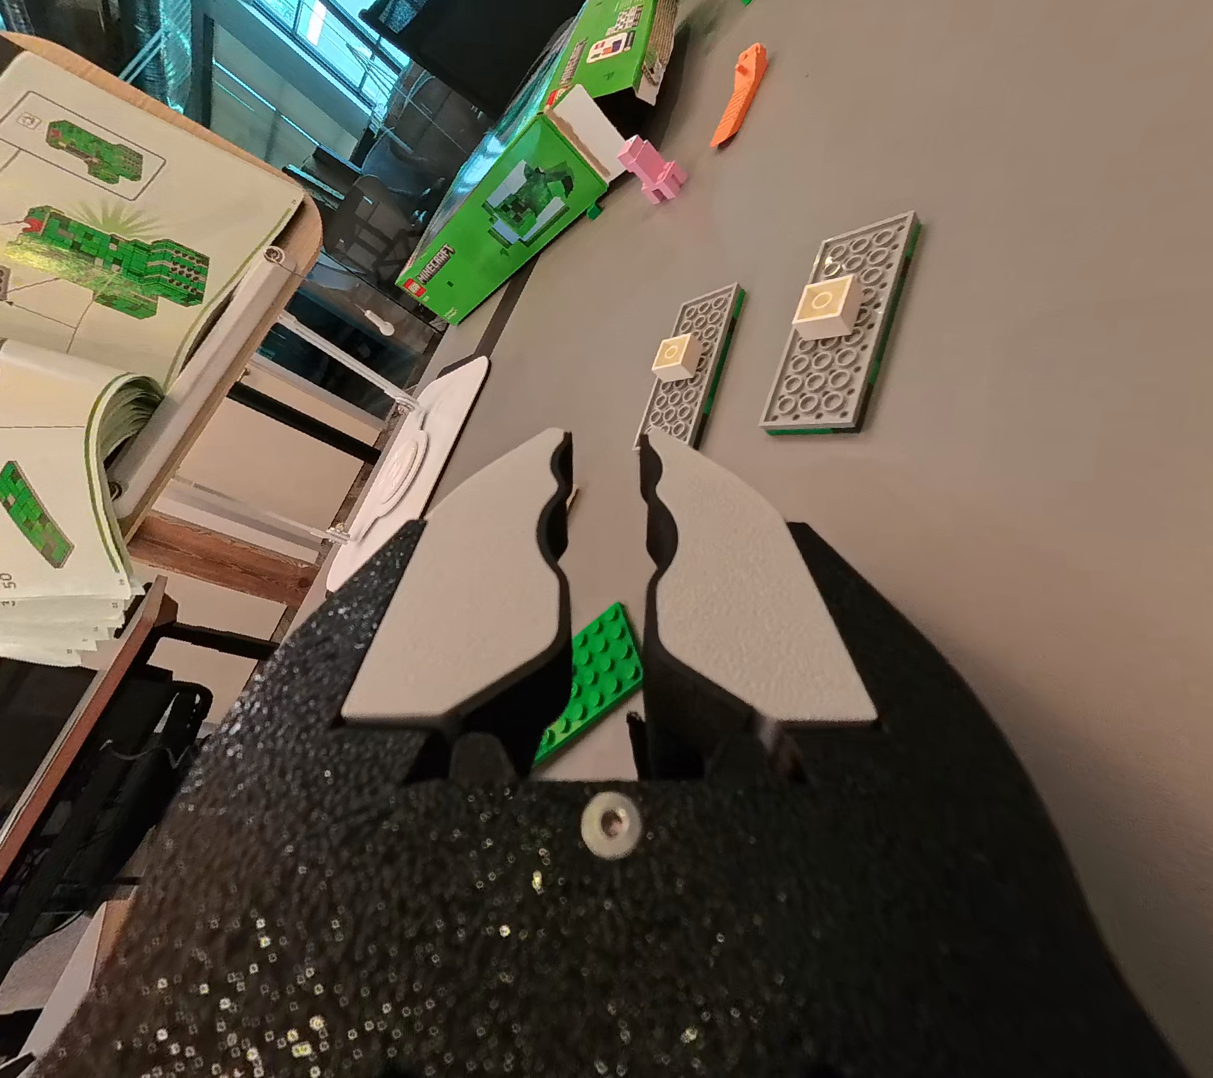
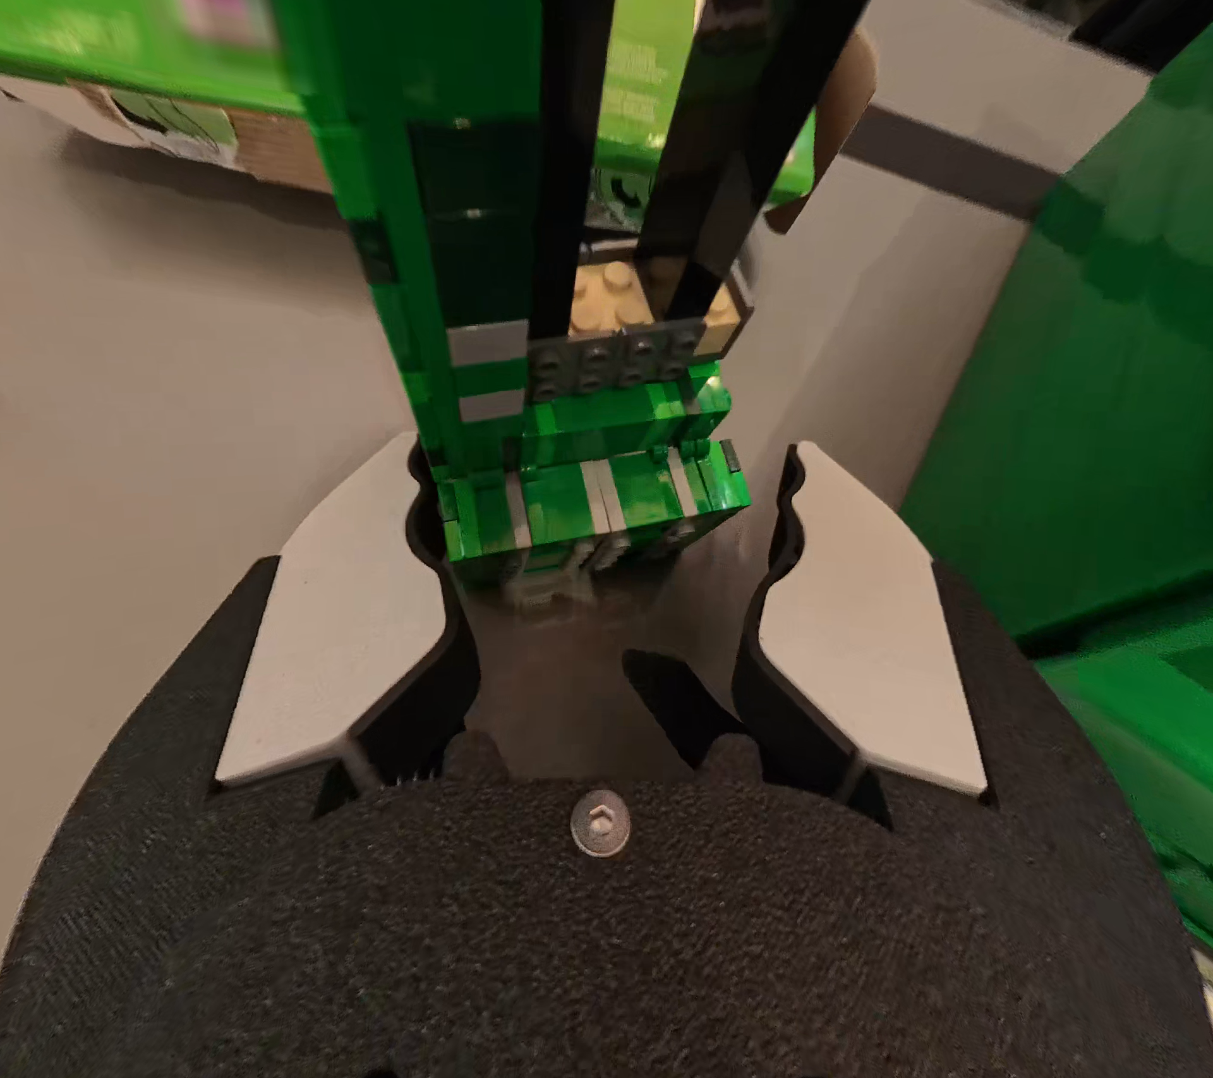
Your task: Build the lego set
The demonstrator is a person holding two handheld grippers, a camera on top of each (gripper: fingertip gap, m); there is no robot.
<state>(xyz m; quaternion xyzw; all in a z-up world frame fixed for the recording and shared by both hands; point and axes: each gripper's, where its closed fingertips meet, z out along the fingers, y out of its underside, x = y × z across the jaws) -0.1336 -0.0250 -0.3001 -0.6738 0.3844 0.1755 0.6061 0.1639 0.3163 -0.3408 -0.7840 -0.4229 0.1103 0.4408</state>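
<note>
While the left tool [image 1: 607, 449] is being held slightly parted above the counter [image 1: 984, 554], nothing visibly gripped, the right tool [image 2: 604, 446] is being held wide open astride a green brick model [image 2: 591, 495], unclamped.

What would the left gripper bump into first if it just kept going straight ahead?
Probably the nearer grey studded plate, the one with a small cream block on it. It lies on the table just beyond the left gripper, slightly to the right. Depth is hard to judge, so the gripper might pass above it.
</note>
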